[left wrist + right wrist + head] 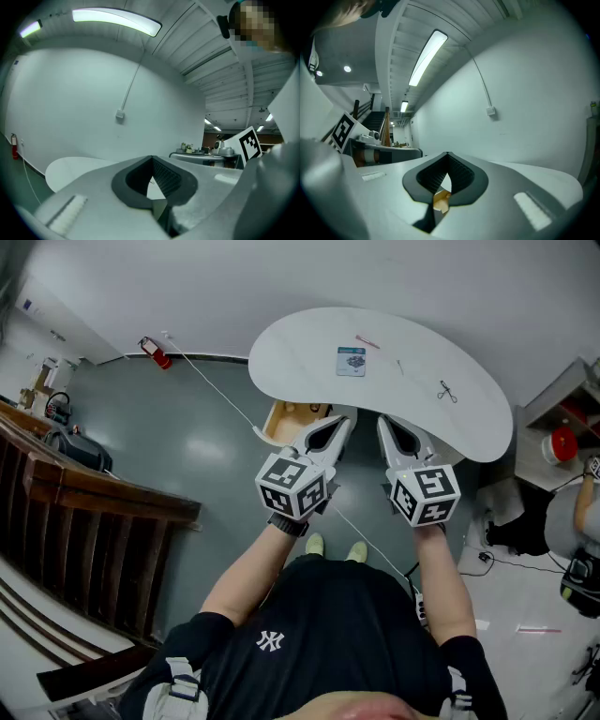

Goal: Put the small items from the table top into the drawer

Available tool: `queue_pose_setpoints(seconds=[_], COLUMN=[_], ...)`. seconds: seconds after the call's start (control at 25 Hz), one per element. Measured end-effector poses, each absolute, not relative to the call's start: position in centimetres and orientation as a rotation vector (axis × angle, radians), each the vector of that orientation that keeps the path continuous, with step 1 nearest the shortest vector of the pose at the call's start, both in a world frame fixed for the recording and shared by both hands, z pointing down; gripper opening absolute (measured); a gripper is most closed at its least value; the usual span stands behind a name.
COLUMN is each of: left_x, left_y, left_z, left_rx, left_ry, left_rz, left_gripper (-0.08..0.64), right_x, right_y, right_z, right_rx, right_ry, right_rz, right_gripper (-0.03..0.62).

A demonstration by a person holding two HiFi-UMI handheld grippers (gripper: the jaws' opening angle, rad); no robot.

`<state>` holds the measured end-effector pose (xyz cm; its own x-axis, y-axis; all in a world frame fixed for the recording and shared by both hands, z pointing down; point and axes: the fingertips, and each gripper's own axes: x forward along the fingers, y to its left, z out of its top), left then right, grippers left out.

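- Beyond the open drawer (292, 418): blue card (352, 361), small black item (447, 391) on the tabletop (300, 352).
- Left claw (345, 421), right claw (384, 423) beside the drawer, both closed, empty.
- I'd open one wide, then nip the card's edge.

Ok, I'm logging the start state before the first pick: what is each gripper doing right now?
Left gripper: shut, jaw tips together, holding nothing.
Right gripper: shut, jaw tips together, holding nothing.
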<state>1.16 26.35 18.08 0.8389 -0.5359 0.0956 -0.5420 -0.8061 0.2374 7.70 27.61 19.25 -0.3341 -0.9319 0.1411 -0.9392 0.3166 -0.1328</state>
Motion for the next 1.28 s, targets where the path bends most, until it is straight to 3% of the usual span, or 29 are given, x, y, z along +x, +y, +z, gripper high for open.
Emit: queue_pose_setpoints(seconds=[0.44, 0.72, 1.28], left_x=[1.7, 0.5, -1.5], left_y=[27.3, 25.9, 23.0], left_z=[18.1, 18.4, 21.1], left_rx=[2.749, 2.727, 2.684], left_ry=[-0.844, -0.928, -0.955], left_rz=[0.034, 0.027, 0.07], left_gripper=[0.0, 0.0, 0.0], right_x=[7.9, 9.2, 7.3], right_y=[28.6, 28.0, 24.3], right_z=[19.0, 19.5, 21.8], right_rx=[1.75, 1.731, 1.722], right_ry=[-2.579, -2.821, -2.741], right_rz=[0.319, 0.768, 0.71], right_gripper=[0.021, 0.023, 0.025])
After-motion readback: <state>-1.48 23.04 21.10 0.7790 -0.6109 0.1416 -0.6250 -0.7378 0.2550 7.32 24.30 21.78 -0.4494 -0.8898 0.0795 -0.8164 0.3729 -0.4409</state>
